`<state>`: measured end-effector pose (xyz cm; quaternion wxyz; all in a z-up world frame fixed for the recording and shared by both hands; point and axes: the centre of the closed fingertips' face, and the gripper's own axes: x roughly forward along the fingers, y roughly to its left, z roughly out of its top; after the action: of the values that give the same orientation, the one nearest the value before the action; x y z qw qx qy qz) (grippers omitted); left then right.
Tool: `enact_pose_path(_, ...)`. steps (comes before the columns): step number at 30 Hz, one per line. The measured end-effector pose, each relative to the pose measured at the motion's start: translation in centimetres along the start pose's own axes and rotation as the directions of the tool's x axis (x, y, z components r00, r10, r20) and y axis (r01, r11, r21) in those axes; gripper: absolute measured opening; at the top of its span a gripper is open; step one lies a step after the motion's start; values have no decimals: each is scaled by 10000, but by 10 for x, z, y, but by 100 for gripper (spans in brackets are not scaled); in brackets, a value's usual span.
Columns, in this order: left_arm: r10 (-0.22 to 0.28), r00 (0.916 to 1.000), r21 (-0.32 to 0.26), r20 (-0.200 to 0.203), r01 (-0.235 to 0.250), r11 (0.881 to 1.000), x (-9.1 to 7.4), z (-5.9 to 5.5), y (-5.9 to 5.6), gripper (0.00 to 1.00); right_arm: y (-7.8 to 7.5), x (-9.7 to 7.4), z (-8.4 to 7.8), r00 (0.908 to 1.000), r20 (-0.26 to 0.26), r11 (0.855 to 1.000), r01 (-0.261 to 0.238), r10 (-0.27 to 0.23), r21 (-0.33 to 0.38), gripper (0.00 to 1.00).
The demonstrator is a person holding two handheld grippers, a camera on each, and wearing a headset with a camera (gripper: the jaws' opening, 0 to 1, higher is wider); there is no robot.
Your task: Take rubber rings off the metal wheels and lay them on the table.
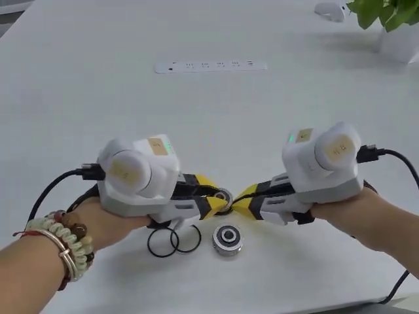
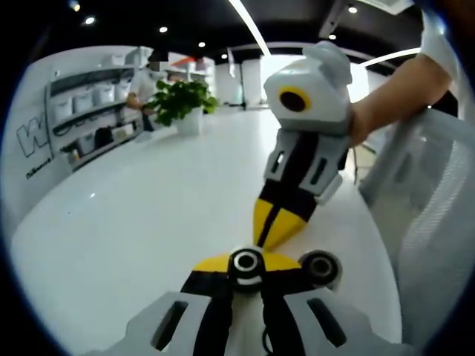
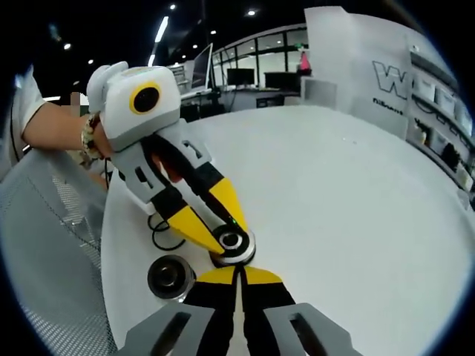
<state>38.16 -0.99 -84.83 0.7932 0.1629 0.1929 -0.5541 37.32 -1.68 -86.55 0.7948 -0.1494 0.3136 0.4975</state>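
Left gripper (image 1: 213,201) is clamped on a small round metal wheel with a dark band on its rim (image 3: 234,242), held just above the white table (image 1: 196,131) between both tools. My read: it's acting as a vise so the other side can work the rubber. Right gripper (image 1: 239,198) has its yellow tips pressed together, nose right at the wheel's edge. Looks like it's picking at the band, but I can't tell if any rubber is actually pinched. Two thin black rubber rings (image 1: 174,240) already lie flat on the table, overlapping, just under the left gripper. A second metal wheel (image 1: 227,239) sits flat beside them, below the held one. Drop zone is tight (rings and spare wheel are both directly beneath the tips), so the next ring should land off to one side. A white power strip (image 1: 211,66) and a green potted plant (image 1: 383,12) are well apart, no obstruction. Black cable (image 1: 49,190) trails off the left tool, away from the work.
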Motion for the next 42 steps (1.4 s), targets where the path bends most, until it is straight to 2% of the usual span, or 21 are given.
enact_pose_path(2,7,10000,9,6,-7,10000,0,0,0,14,-2,0,0,9999,-65,9996,86,-84,254,0)
enact_pose_path(4,-6,10000,-26,38,6,10000,0,0,-1,14,-4,-2,-2,9996,-197,9941,204,-184,1061,0)
enact_pose_path(7,-14,10000,3,15,14,10000,1,1,-3,14,-12,-4,-3,9992,-144,9901,379,-363,1351,0)
enact_pose_path(9,-16,10000,52,8,16,10000,2,1,-4,14,-14,-6,-2,9992,73,9745,355,-380,2214,0)
enact_pose_path(10,-10,10000,61,4,10,10000,2,2,-3,14,-15,-8,2,9986,393,9603,233,-356,2778,0)
enact_pose_path(12,-9,10000,46,13,9,10000,3,2,-4,14,-17,-10,5,9975,619,9431,110,-335,3324,0)
enact_pose_path(14,1,10000,50,15,-1,10000,3,2,-4,14,-16,-10,2,9983,475,9441,163,-337,3294,0)
enact_pose_path(16,-9,10000,59,7,9,10000,3,2,-5,14,-15,-9,0,9984,471,9392,128,-308,3432,0)
enact_pose_path(17,-2,10000,57,5,2,10000,3,2,-5,14,-13,-10,3,9978,631,9215,-59,-202,3884,0)
enact_pose_path(20,-6,10000,68,10,6,10000,3,3,-5,14,-11,-12,9,9940,1090,8861,-508,3,4607,0)
enact_pose_path(21,-33,10000,116,18,32,9999,4,3,-5,14,-10,-12,6,9943,1054,8743,-654,163,4811,0)
enact_pose_path(22,-45,10000,182,6,45,9998,4,3,-5,14,-8,-13,7,9923,1212,8591,-839,257,5048,0)
enact_pose_path(24,-28,10000,233,-3,28,9997,4,3,-5,13,-8,-14,6,9892,1419,8147,-1124,374,5689,0)
enact_pose_path(27,-7,10000,261,-6,7,9997,5,3,-5,13,-7,-14,6,9854,1650,7753,-1363,420,6167,0)
enact_pose_path(38,20,9999,246,103,-23,9997,4,3,-5,14,-1,-15,12,9754,2114,7145,-1913,621,6730,0)
enact_pose_path(42,39,9999,224,108,-42,9997,4,3,-4,14,0,-14,14,9736,2188,7078,-1994,647,6777,0)
